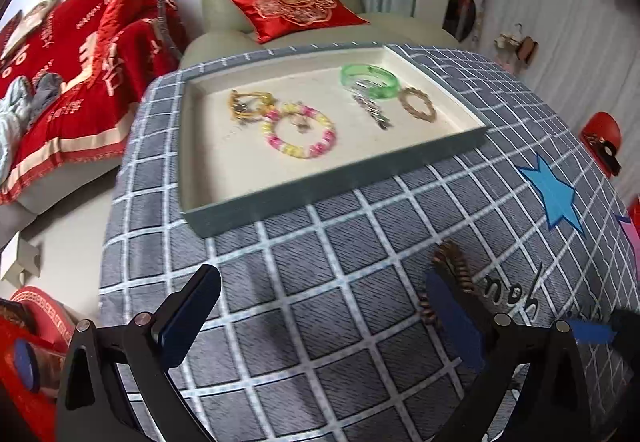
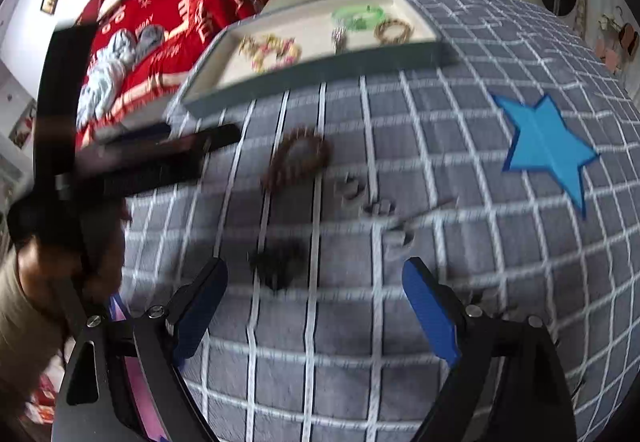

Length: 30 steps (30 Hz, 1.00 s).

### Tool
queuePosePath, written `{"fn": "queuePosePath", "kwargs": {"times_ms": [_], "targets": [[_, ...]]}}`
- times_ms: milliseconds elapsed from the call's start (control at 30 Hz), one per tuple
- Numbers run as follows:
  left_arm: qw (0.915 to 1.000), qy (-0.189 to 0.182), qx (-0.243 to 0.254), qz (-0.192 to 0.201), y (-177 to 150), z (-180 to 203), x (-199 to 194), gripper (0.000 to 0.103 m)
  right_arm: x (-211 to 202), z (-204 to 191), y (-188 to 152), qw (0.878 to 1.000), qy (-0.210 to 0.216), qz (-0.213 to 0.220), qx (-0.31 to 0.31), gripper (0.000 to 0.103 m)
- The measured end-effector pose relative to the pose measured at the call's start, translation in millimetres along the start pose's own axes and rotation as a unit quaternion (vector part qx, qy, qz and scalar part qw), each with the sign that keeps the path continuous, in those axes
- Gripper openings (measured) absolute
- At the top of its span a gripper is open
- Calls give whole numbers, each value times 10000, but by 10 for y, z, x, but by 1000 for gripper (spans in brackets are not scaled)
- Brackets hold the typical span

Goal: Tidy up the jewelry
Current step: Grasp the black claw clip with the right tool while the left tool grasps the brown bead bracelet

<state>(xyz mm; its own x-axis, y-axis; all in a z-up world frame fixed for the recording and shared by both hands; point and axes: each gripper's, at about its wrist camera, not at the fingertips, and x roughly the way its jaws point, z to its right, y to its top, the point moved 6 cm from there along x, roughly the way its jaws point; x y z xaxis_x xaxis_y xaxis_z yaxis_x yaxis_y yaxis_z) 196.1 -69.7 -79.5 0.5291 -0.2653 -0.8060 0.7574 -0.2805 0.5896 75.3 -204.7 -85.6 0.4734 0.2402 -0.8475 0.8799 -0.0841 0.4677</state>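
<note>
Jewelry is split between two places. Five pieces lie in the tray: a gold chain at 9 o'clock of the tray floor, a pink-and-yellow bead bracelet touching it, a green bangle at 1 o'clock, a silver chain under the bangle's edge, and a brown ring bracelet at 3 o'clock. The remaining pieces lie on the checked cloth: a brown bead bracelet, a dark bead cluster, and several small grey items, too blurred to identify.

Left gripper: jaws wide apart, nothing between the pads. In the left wrist view the brown bead bracelet lies just beyond its right-hand finger, at 2 o'clock from the gripper centre.

Right gripper: jaws wide apart, nothing held. The dark bead cluster lies at 11 o'clock, just ahead of its left-hand finger.

Hazards, judged from this layout:
- Collision. The two grippers work close together over the same patch of cloth; converging approaches may knock fingers together.
- Off-centre grasp. Both nearest pieces lie beside a finger, not between the pair. Closing without recentring may push beads aside or pinch only the cloth.
- Snagging. A finger dragged along the soft cloth may bunch it and scatter the small grey items.
- Slippage. A flexible bead loop gripped at one edge may swing and drop short of the tray wall.
</note>
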Motion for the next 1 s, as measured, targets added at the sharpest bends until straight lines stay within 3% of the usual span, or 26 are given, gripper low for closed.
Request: {"fn": "queuePosePath", "kwargs": {"times_ms": [267, 667, 867, 933, 1000], "targets": [[9987, -439, -49, -258, -11, 235, 133, 103, 53, -95, -161, 9996, -245, 120, -26, 91], [9981, -392, 238, -400, 6, 410, 362, 103, 188, -284, -34, 9968, -671, 383, -226, 89], [9976, -478, 294, -397, 32, 428, 350, 101, 232, -360, 25, 9932, -918, 483, -520, 56], [9974, -513, 320, -398, 22, 436, 332, 88, 228, -364, 32, 9924, -980, 496, -552, 42], [9973, -327, 496, -436, -2, 466, 338, 86, 228, -352, 40, 9921, -996, 496, -574, 38]]}}
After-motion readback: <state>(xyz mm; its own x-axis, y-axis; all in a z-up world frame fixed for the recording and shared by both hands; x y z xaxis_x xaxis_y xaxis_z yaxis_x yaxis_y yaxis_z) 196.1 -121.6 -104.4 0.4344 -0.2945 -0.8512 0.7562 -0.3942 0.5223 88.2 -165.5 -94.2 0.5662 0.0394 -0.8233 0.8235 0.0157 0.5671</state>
